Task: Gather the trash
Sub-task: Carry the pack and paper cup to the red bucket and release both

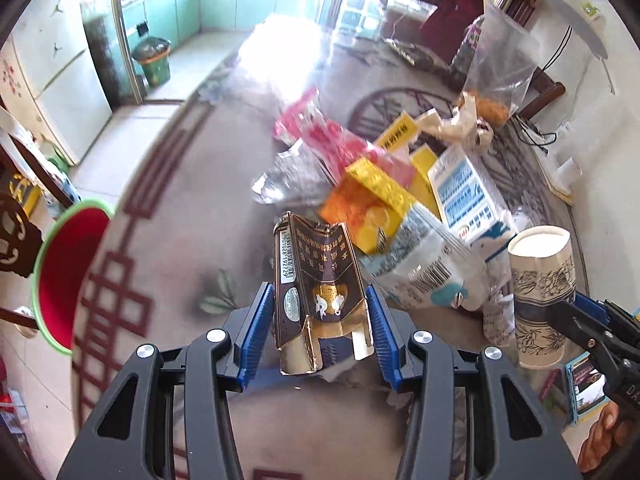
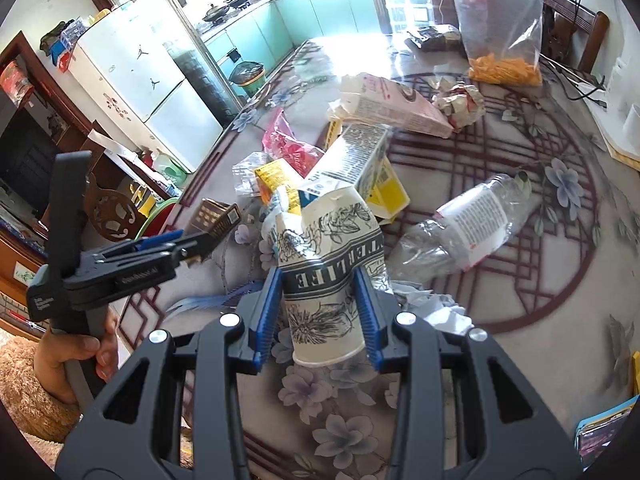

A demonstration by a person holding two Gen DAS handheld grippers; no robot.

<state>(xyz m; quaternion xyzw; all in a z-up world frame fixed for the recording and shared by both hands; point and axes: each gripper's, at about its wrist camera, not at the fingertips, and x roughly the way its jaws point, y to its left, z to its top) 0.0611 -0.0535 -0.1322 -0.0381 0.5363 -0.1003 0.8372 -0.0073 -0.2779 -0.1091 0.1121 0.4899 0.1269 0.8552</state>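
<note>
My left gripper (image 1: 318, 308) is shut on a dark brown and gold cigarette pack (image 1: 320, 292), crumpled and lifted above the table; the same pack (image 2: 214, 218) shows at the left of the right wrist view. My right gripper (image 2: 320, 300) is shut on a squashed white paper cup (image 2: 326, 276) with black flower print; that cup (image 1: 542, 292) stands at the right of the left wrist view. A heap of trash lies beyond: a yellow and orange wrapper (image 1: 368, 200), a pink wrapper (image 2: 288, 144), a blue and white carton (image 1: 466, 196), a pink carton (image 2: 394, 106), a crushed clear bottle (image 2: 460, 228).
A red basin with a green rim (image 1: 64, 276) sits off the table's left edge. A clear bag of orange snacks (image 2: 504, 40) stands at the table's far side beside crumpled paper (image 2: 460, 102). A green bin (image 1: 154, 60) stands on the kitchen floor. A hand (image 2: 68, 356) holds the left gripper's handle.
</note>
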